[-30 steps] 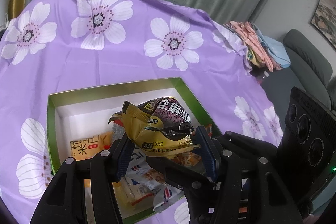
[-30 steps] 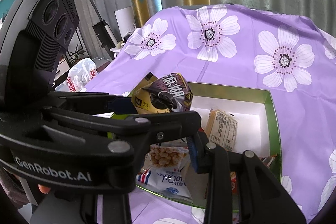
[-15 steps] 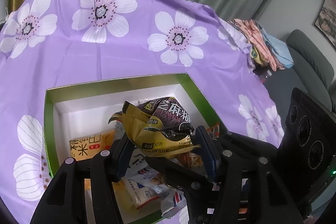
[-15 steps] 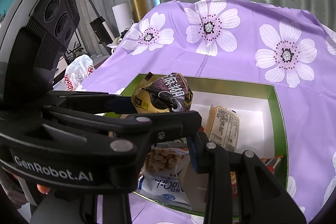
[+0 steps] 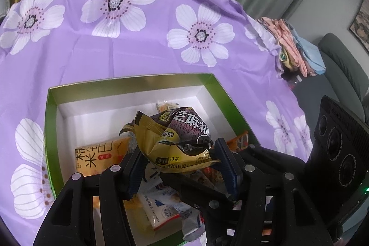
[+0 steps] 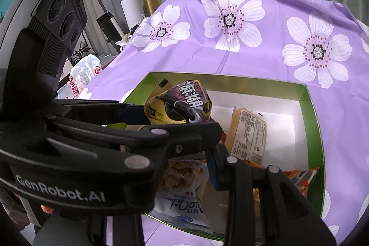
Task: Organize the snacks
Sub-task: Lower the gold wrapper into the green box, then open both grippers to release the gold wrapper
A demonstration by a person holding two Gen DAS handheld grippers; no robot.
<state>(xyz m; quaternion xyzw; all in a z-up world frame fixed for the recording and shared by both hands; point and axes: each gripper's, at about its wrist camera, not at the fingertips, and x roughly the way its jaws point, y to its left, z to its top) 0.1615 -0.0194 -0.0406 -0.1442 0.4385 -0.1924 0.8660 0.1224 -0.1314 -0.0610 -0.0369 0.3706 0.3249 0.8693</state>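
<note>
A gold and purple snack packet (image 5: pixel 182 135) hangs over the open green box (image 5: pixel 129 82), and my left gripper (image 5: pixel 180 153) is shut on it from both sides with its blue pads. In the right wrist view the same packet (image 6: pixel 180 105) sits above the box's green rim (image 6: pixel 230 75), with the left gripper's blue-padded finger (image 6: pixel 131 111) reaching it from the left. My right gripper (image 6: pixel 211 146) is just beneath the packet. Its jaws stand a narrow gap apart with nothing seen between them. Its lower finger (image 5: pixel 184 183) crosses under the packet.
The box holds an orange rice-cracker pack (image 5: pixel 99 153), a white and blue bag (image 5: pixel 161 206), a peanut bag (image 6: pixel 180 176) and a tan bar (image 6: pixel 249 133). The purple flowered cloth (image 5: pixel 138 50) covers the table. Folded clothes (image 5: pixel 297 47) lie at its right edge, a plastic bag (image 6: pixel 85 75) beyond the left.
Both views have shifted only slightly over the box. The packet stays in the left gripper, and neither gripper's jaws have moved.
</note>
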